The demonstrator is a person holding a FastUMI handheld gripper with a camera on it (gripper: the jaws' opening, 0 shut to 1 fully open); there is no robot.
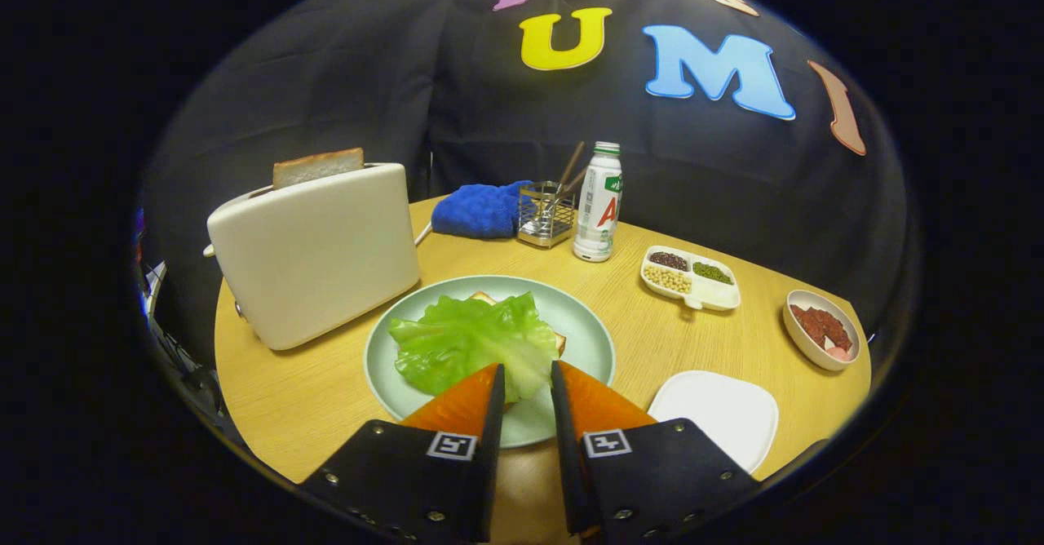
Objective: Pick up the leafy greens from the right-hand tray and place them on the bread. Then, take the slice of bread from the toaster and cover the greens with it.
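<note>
Far to the left of the gripper (pixel 526 378) and well beyond its fingers stands a cream toaster (pixel 314 255) on the wooden table (pixel 302 402), with a slice of bread (pixel 318 166) standing up out of its slot. Straight ahead of the fingers lies a pale green plate (pixel 583 329). On it rests a sheet of leafy greens (pixel 473 337), spread over another slice of bread whose crust corners (pixel 483 296) peek out at the far side and at the right. The near edge of the greens reaches the gap between the two fingertips, yet the fingers stand apart with a narrow space between them and neither visibly presses on the leaf; the gripper holds nothing.

Beyond the plate, at the far edge of the table, lies a blue cloth (pixel 479 210). Just to its right stands a wire holder (pixel 545 216) with chopsticks (pixel 569 171) in it, and next to that a white bottle (pixel 598 202).

Right of the plate and beyond the right finger sits a white divided dish (pixel 692 279) with beans of different colours in its compartments. Nearer, just beside the right finger, lies a bare white tray (pixel 718 414). Farthest right is a small bowl (pixel 820 329) holding something reddish brown.
</note>
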